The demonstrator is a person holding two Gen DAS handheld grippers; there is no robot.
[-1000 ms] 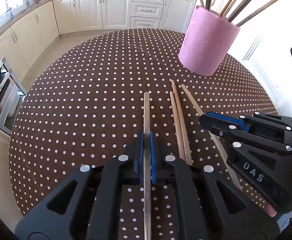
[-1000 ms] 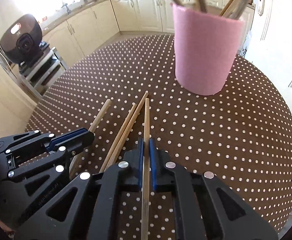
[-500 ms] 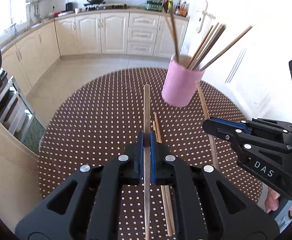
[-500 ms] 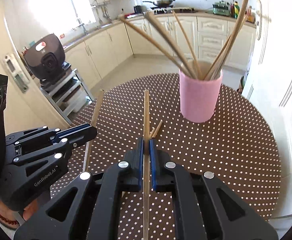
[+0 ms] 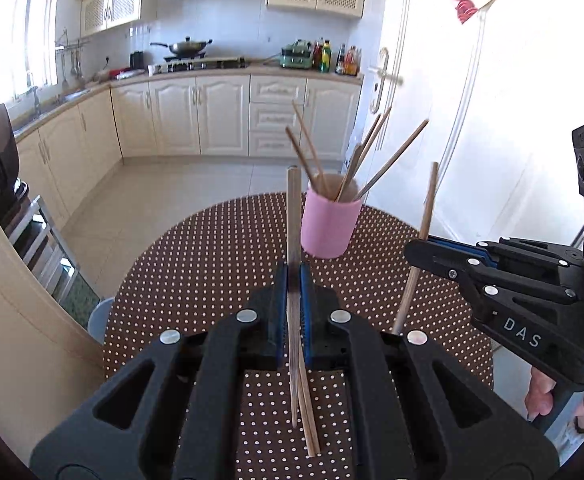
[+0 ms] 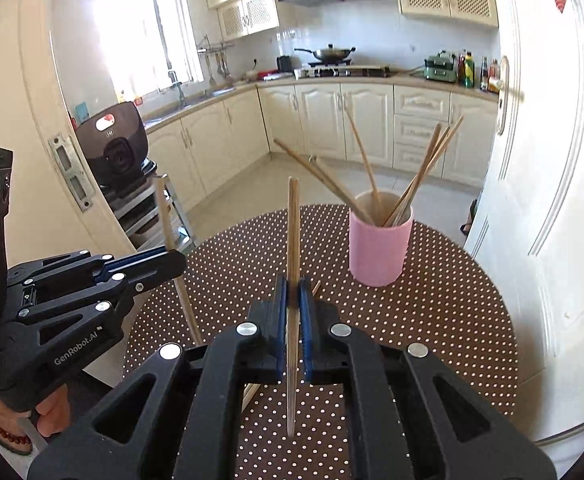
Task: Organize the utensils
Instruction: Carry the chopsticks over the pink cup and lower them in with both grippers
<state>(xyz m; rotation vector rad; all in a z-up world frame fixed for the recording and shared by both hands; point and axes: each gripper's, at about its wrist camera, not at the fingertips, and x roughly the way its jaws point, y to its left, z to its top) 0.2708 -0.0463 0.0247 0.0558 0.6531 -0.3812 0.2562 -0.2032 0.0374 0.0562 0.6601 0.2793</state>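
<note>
Both black hand-held grippers are holding sticks now. Left gripper (image 5: 294, 280) is pinched tight on one long thin wooden chopstick (image 5: 293, 216), and right gripper (image 6: 293, 294) is pinched tight on another long thin wooden chopstick (image 6: 293, 224). A second ago both sticks lay flat on the round brown table with white dots (image 5: 211, 272), in front of the pink round cup (image 5: 330, 224). Now both are lifted high above the table, with their tips pointing up, still on the near side of the pink cup. More wooden sticks already stand in the pink cup. Two loose wooden chopsticks (image 5: 306, 408) still lie on the table, well in front of the cup. I think the pick-up is done, and dropping the two sticks into the cup comes next.
</note>
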